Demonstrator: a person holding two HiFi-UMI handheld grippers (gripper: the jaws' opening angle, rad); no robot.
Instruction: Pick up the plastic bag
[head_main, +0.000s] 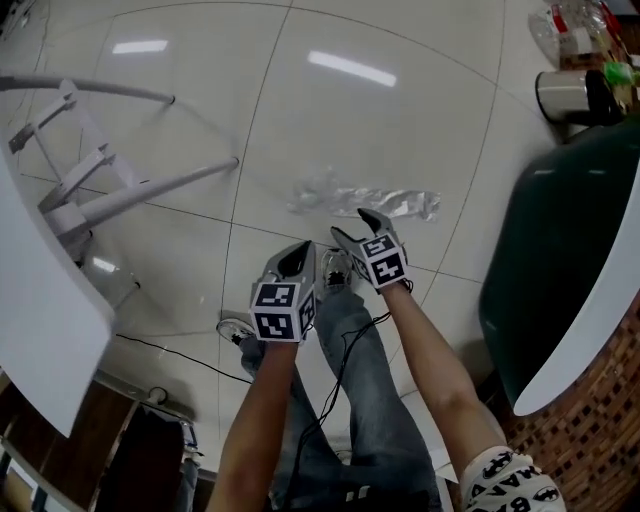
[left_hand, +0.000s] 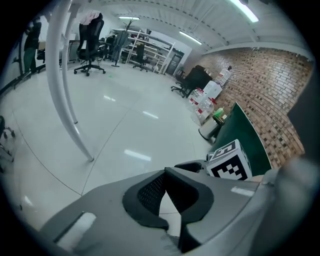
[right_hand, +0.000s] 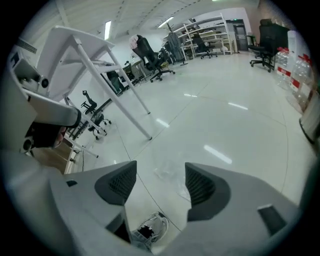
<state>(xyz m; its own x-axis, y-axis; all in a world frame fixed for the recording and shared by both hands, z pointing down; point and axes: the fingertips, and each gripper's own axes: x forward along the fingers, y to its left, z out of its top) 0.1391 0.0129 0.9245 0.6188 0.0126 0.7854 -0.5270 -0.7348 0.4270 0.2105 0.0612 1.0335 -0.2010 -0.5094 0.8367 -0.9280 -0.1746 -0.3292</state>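
Observation:
A crumpled clear plastic bag (head_main: 360, 198) lies flat on the glossy white tiled floor, just ahead of both grippers. In the head view my right gripper (head_main: 352, 224) hangs above the bag's near edge, jaws spread and empty. The right gripper view shows the bag (right_hand: 172, 182) on the floor far below, between the parted fingers of my right gripper (right_hand: 160, 167). My left gripper (head_main: 297, 258) is a little to the left and nearer to me, off the bag. Its jaws meet at the tips with nothing in them in the left gripper view (left_hand: 166, 171).
A white table (head_main: 40, 300) with slanted legs (head_main: 130, 190) stands at the left. A dark green curved tabletop (head_main: 560, 260) fills the right side, with a metal bin (head_main: 565, 95) and bottles (head_main: 570, 30) beyond. A thin cable (head_main: 180, 355) and my shoe (head_main: 235, 328) are on the floor.

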